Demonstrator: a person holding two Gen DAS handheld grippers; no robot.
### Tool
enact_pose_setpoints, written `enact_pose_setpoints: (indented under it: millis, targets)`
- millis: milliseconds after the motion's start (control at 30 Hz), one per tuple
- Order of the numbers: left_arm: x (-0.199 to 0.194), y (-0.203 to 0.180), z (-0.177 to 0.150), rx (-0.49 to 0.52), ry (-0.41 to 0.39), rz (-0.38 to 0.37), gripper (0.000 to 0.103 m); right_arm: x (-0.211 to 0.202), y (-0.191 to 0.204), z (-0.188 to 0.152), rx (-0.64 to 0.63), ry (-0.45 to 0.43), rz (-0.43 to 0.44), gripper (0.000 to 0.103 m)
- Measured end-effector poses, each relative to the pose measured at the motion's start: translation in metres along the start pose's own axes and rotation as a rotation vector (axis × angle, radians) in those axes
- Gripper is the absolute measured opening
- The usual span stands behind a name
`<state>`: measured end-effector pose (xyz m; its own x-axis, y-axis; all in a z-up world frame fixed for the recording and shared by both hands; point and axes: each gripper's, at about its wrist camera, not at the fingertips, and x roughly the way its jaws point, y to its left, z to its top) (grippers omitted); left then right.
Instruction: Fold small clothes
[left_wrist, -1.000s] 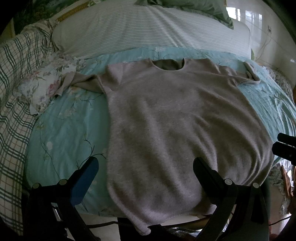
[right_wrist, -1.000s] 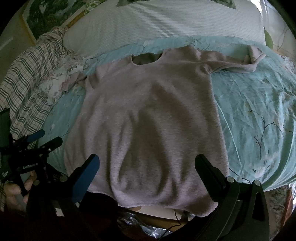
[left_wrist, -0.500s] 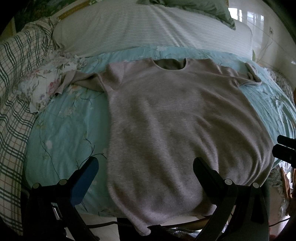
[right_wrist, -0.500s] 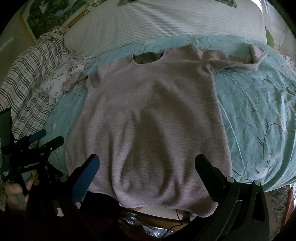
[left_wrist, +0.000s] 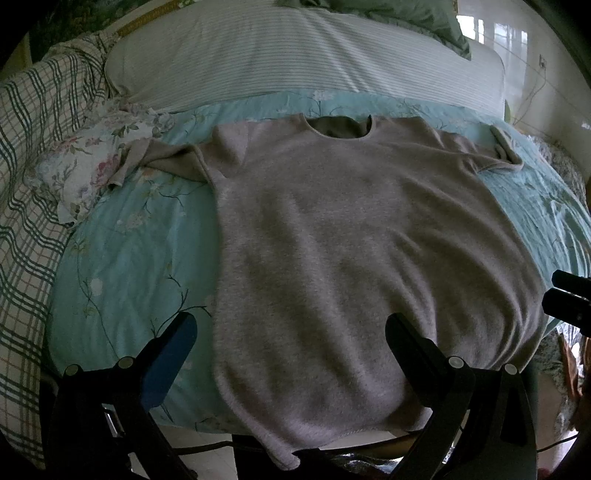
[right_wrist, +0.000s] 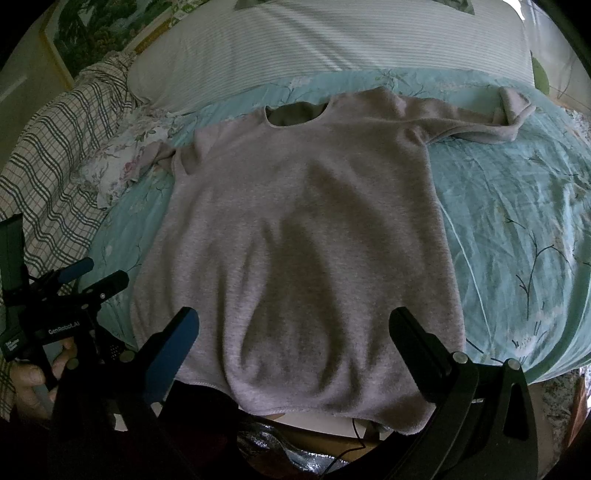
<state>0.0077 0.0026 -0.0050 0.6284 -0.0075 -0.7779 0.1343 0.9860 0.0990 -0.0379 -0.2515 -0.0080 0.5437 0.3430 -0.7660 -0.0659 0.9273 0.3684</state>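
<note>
A pale grey-pink sweater (left_wrist: 354, 236) (right_wrist: 303, 236) lies spread flat, front up, on the teal floral bedsheet (left_wrist: 133, 258), neck hole away from me and both sleeves stretched out sideways. Its hem hangs slightly over the near bed edge. My left gripper (left_wrist: 290, 328) hovers open above the hem's left part, holding nothing. My right gripper (right_wrist: 293, 325) is open as well, above the hem's right part and holding nothing. Each gripper shows at the edge of the other's view: the right gripper (left_wrist: 569, 299) and the left gripper (right_wrist: 92, 277) held by a hand (right_wrist: 33, 373).
A white striped pillow (left_wrist: 295, 59) runs along the far side. A green-checked blanket (left_wrist: 26, 177) and a floral cloth (left_wrist: 88, 162) lie at the left, under the left sleeve's cuff. A green pillow (left_wrist: 406, 14) sits at the back. Floor shows below the near bed edge.
Both views have crept slightly nearer to the sweater; the sweater itself has not moved and both grippers stay open.
</note>
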Motion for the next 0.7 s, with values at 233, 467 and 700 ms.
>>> enact_pose_setpoints:
  millis: [233,467,700]
  targets:
    - [0.004,0.0,0.0,-0.002,0.036,-0.004,0.102,0.0,-0.001,0.001,0.0,0.0,0.0,0.103]
    - [0.007,-0.002,0.001,-0.008,0.069,-0.021,0.102,0.003,0.002,0.003,-0.001,-0.006,-0.002,0.103]
    - [0.011,0.0,0.001,0.002,0.035,-0.019,0.102,0.005,-0.015,0.016,0.021,-0.023,-0.008,0.103]
